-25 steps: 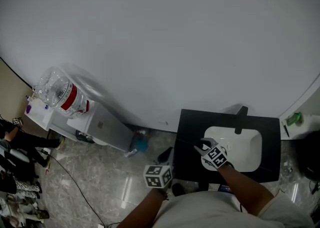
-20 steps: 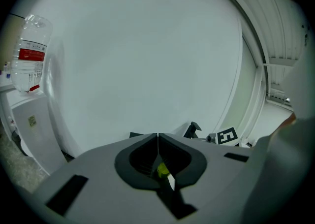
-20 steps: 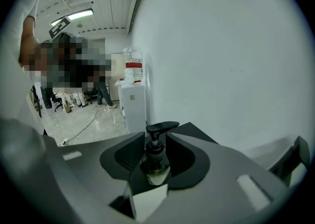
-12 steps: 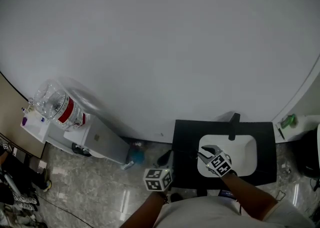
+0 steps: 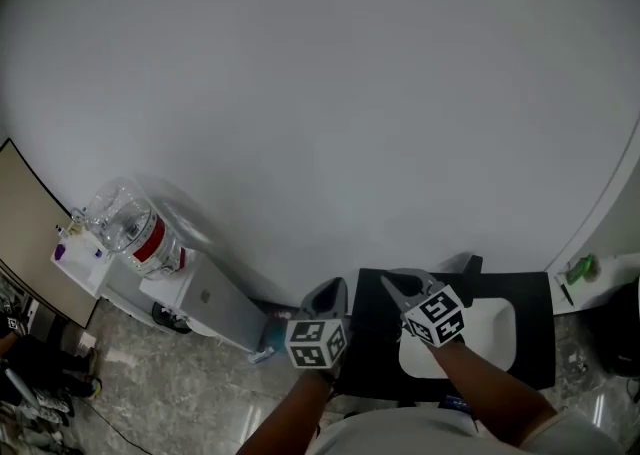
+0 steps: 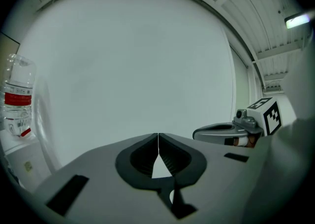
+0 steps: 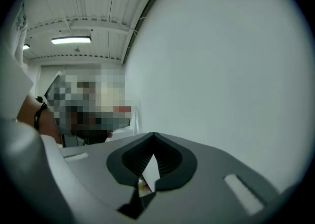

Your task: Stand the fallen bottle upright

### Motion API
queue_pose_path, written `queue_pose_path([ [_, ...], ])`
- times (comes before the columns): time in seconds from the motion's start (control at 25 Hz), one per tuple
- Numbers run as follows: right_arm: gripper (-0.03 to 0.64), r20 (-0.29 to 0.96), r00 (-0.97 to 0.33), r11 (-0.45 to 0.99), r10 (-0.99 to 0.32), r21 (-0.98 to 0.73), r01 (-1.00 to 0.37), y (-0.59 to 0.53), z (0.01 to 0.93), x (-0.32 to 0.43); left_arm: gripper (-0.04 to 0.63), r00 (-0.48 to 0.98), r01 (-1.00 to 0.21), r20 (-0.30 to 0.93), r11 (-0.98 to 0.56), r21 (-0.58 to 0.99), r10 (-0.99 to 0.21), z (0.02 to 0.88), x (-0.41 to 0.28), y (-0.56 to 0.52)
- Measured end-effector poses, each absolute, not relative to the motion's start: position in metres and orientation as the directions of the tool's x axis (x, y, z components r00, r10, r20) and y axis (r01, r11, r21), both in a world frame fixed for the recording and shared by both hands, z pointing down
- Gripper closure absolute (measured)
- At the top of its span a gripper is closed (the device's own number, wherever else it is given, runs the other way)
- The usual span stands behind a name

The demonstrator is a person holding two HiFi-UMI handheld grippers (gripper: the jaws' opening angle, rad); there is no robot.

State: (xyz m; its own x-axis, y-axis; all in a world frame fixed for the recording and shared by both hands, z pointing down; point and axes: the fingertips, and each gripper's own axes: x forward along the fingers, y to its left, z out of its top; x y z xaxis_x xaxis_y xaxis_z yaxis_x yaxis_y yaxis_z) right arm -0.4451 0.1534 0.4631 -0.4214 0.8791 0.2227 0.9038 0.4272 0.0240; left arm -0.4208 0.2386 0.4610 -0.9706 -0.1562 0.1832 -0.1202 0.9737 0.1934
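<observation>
No fallen bottle shows in any view. Both grippers are held up in front of the bare white wall. In the head view my left gripper [image 5: 330, 291] is beside the left edge of the black table [image 5: 375, 343], and its jaws are shut with nothing between them [image 6: 158, 135]. My right gripper [image 5: 398, 283] hangs above the table near the white basin [image 5: 490, 328]. Its jaws are pressed together and empty [image 7: 154, 135]. The left gripper view also catches the right gripper [image 6: 216, 132] off to the right.
A water dispenser with a large clear jug [image 5: 130, 228] bearing a red label stands at the left by the wall; the jug [image 6: 17, 95] also shows in the left gripper view. A green object [image 5: 583, 268] lies on a white ledge at the right. A person stands behind in the right gripper view.
Both grippers have risen from over the table and basin to in front of the wall. The right gripper's jaws, open before, have shut on nothing.
</observation>
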Motion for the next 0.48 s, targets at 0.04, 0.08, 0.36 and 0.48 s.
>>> queue_pose_path([
  [0.04, 0.615, 0.200, -0.426, 0.431, 0.882, 0.018, 0.902, 0.159, 0.450, -0.446, 0.588, -0.973, -0.114, 0.174, 0.975, 0.188, -0.148, 0.453, -0.422, 0.241],
  [0.08, 0.614, 0.179, -0.428, 0.433, 0.886, 0.011, 0.901, 0.165, 0.439, -0.447, 0.588, -0.976, -0.110, 0.164, 0.977, 0.185, -0.141, 0.446, -0.423, 0.243],
  [0.36, 0.616, 0.092, -0.391, 0.394, 0.916, -0.017, 0.919, 0.189, 0.398, -0.436, 0.588, -0.990, -0.072, 0.105, 0.982, 0.174, -0.091, 0.411, -0.420, 0.259],
  [0.48, 0.615, 0.088, -0.370, 0.375, 0.925, -0.050, 0.926, 0.192, 0.397, -0.430, 0.588, -0.992, -0.056, 0.102, 0.983, 0.174, -0.075, 0.408, -0.415, 0.264],
])
